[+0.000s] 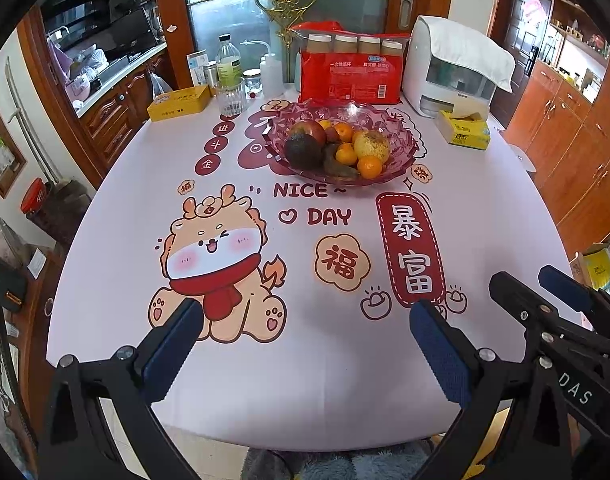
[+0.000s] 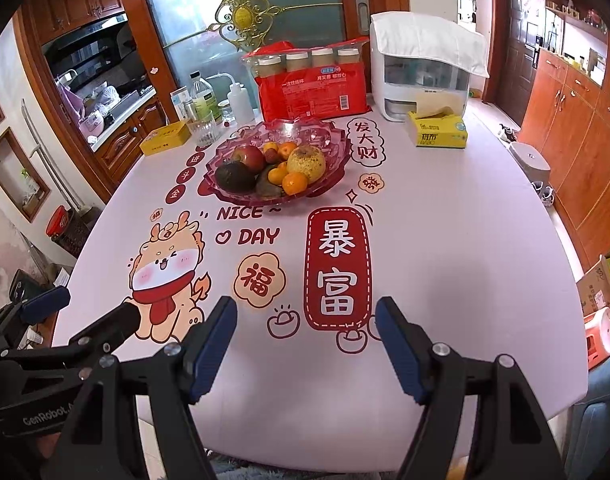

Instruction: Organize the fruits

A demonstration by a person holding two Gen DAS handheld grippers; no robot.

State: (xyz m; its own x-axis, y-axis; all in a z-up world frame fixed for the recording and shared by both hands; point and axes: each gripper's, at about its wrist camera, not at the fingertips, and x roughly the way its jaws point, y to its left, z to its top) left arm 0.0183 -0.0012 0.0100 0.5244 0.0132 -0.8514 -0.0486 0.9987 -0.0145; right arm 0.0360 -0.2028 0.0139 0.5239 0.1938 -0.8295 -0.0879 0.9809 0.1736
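A clear pink glass fruit bowl [image 1: 401,152] [image 2: 329,148] stands at the far middle of the table. It holds a red apple [image 1: 307,130] [image 2: 249,158], a dark avocado [image 1: 303,152] [image 2: 235,176], a yellowish pear [image 1: 371,144] [image 2: 307,164] and several small oranges [image 1: 370,167] [image 2: 295,183]. My left gripper [image 1: 307,318] hovers open over the near edge of the table, nothing between its blue pads. My right gripper [image 2: 305,314] is open too and empty. Each one shows at the side of the other's view: the right gripper [image 1: 541,280] and the left gripper [image 2: 93,304].
Behind the bowl stand a red package [image 1: 351,74] topped with jars, a white dispenser [image 1: 449,76] under a towel, a yellow tissue box [image 1: 463,128], a glass [image 1: 229,98], bottles [image 1: 229,64] and a yellow tin [image 1: 179,103]. The printed tablecloth [image 1: 305,360] covers the table; wooden cabinets [image 2: 585,152] flank it.
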